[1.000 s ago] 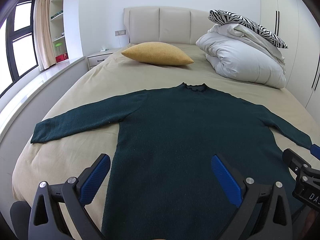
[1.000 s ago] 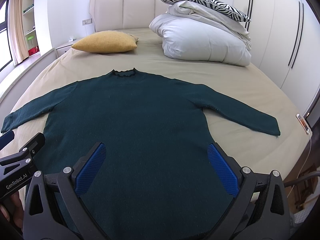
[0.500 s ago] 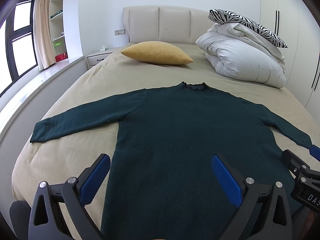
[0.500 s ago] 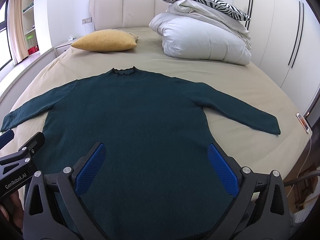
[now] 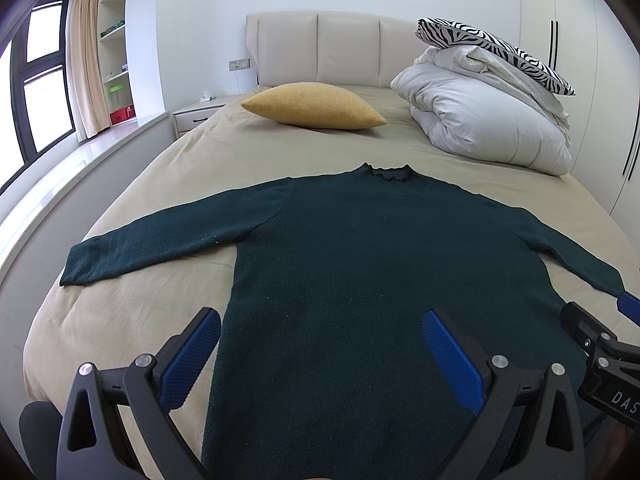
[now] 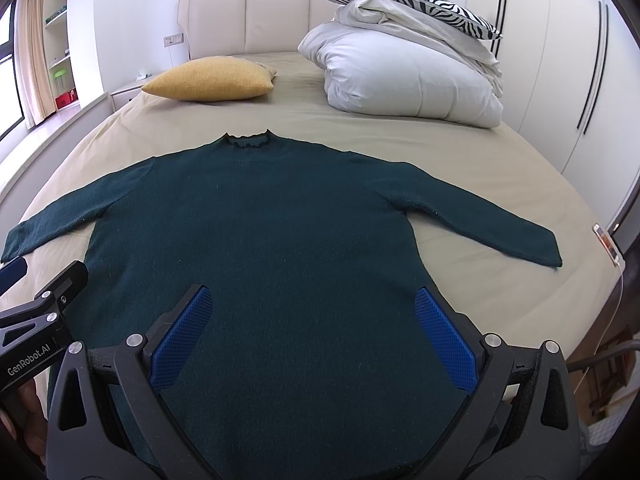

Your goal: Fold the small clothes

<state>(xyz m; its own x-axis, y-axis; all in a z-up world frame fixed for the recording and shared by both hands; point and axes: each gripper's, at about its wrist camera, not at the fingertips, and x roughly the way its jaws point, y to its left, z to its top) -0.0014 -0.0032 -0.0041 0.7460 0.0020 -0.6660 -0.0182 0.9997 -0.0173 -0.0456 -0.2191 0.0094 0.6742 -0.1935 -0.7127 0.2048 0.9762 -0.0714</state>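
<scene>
Nothing has shifted since the earlier frames: dark green sweater lies flat, front down or up I cannot tell, on the bed, both sleeves spread, collar toward the yellow cushion. Left tongs and right tongs hover above the sweater's hem end, both wide open and empty. Best start, I judge: pinch 1 sleeve near its cuff, carry it across the sweater's body, keeping the fabric smooth.

Left claw, right claw seemingly wide apart
</scene>
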